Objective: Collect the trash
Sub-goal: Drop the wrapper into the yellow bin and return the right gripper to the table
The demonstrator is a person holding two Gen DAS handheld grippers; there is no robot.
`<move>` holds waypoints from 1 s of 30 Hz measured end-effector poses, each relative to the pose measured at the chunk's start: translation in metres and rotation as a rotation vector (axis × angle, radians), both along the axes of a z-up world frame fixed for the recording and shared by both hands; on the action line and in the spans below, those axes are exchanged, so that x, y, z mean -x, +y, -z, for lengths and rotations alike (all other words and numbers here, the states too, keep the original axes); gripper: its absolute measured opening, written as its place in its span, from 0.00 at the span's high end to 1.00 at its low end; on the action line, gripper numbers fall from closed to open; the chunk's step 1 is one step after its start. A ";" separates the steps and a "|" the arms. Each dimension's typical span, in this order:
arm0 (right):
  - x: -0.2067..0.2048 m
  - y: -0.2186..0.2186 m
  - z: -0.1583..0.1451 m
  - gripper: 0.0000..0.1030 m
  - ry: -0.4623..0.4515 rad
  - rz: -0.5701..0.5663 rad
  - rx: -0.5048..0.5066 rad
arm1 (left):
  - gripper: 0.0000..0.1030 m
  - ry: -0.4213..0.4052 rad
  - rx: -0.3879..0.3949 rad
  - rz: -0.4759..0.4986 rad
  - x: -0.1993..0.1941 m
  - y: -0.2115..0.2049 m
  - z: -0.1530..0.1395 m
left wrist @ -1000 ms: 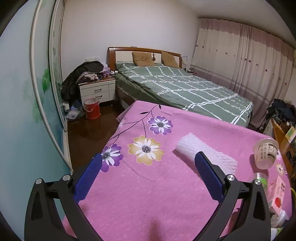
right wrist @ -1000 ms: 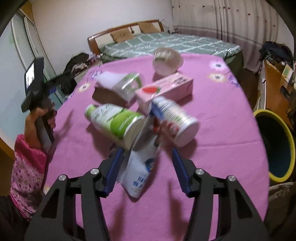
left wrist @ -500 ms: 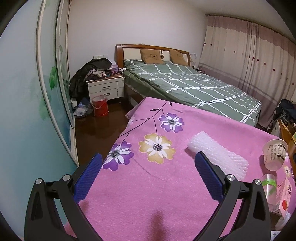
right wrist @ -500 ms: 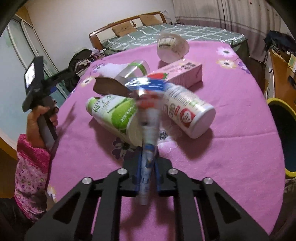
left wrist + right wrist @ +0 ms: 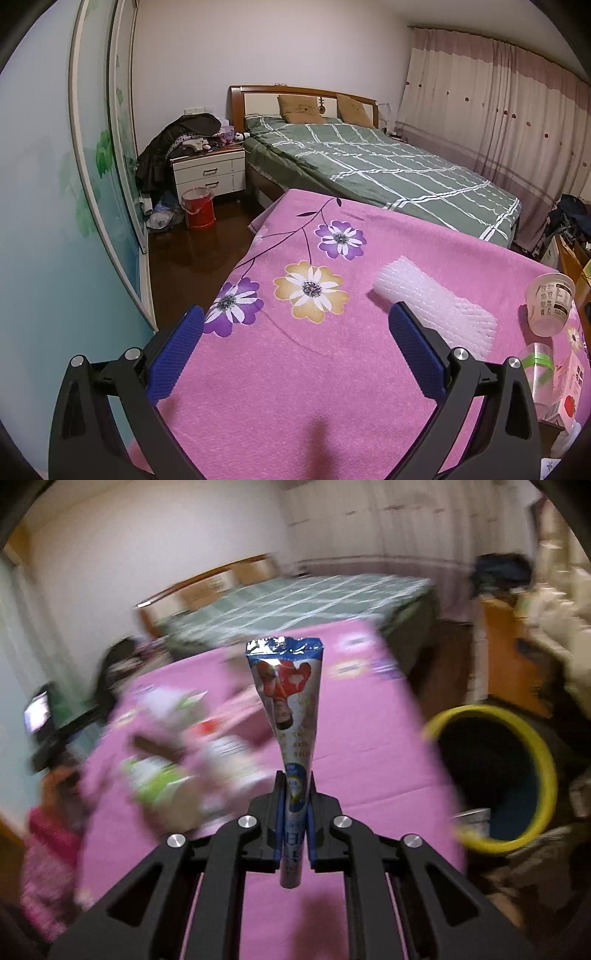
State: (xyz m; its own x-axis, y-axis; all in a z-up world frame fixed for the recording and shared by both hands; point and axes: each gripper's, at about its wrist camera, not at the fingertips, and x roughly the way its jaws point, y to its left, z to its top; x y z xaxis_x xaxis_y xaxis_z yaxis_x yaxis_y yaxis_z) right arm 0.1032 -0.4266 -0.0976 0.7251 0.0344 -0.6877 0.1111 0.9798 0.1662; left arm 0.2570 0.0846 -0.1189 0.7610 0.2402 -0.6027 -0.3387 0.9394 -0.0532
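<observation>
My right gripper fingers pinch a cone-shaped wrapper by its narrow tail, left gripper fingers wide and empty; swinging toward the yellow-rimmed bin to the right of the fingers, I judge it could slip.

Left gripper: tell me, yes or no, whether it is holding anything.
No. The left gripper stands wide open above the pink tablecloth, nothing between its blue pads.
</observation>
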 end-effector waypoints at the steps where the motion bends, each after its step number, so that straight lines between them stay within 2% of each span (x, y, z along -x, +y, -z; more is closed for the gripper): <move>1: -0.006 -0.015 0.003 0.91 0.011 0.041 0.006 | 0.04 -0.002 0.001 0.000 0.000 0.000 0.000; 3: -0.020 -0.040 0.012 0.91 0.040 0.117 0.048 | 0.04 -0.004 0.001 -0.001 0.000 0.000 0.000; 6: -0.037 -0.072 0.027 0.91 0.087 0.187 0.060 | 0.04 -0.002 0.006 -0.002 0.000 0.001 0.000; 12: -0.061 -0.109 0.053 0.89 0.165 0.301 0.089 | 0.04 0.002 0.004 0.002 -0.001 0.001 -0.001; 15: -0.061 -0.119 0.058 0.71 0.171 0.348 0.095 | 0.04 0.003 0.004 0.004 -0.001 0.000 0.000; 17: -0.061 -0.121 0.057 0.48 0.164 0.369 0.117 | 0.04 0.004 0.004 0.006 -0.002 -0.001 0.001; 19: -0.061 -0.127 0.054 0.47 0.139 0.399 0.105 | 0.04 0.003 0.002 0.008 -0.003 -0.002 0.001; 21: -0.064 -0.121 0.047 0.47 0.091 0.376 0.058 | 0.04 0.003 -0.002 0.010 -0.003 -0.004 0.001; 23: -0.072 -0.108 0.039 0.47 0.035 0.332 0.053 | 0.04 0.008 -0.006 0.014 -0.004 -0.006 0.002; 27: -0.108 -0.070 0.027 0.43 -0.035 0.215 0.027 | 0.04 0.008 -0.026 0.019 -0.005 -0.011 0.003; 30: -0.142 -0.033 0.022 0.42 -0.106 0.146 0.054 | 0.04 0.003 -0.045 0.019 -0.005 -0.012 0.002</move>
